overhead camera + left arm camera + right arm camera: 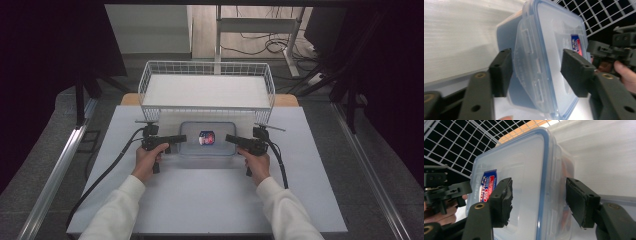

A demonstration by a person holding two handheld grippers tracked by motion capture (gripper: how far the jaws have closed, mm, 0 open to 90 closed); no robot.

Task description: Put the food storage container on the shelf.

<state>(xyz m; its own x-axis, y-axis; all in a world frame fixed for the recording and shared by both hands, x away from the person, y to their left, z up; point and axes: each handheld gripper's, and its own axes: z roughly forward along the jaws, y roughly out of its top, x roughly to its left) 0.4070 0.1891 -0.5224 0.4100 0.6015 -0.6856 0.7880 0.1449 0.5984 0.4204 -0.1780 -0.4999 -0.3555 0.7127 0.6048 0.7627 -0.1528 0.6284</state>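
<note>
The box (207, 138) sits on the table (210, 200), at 6 o'clock from the basket (207, 91). The left gripper (180, 138) at 9 and right gripper (230, 138) at 3 straddle its lid flaps, jaws open, pads apart from the plastic. Likely step: unlatching or releasing; next needs both ends worked together.

One camera looked down from above the person's side of the table (210, 200), while one on each gripper sat close, facing the clear box (207, 138) from opposite ends, which all three shared.
</note>
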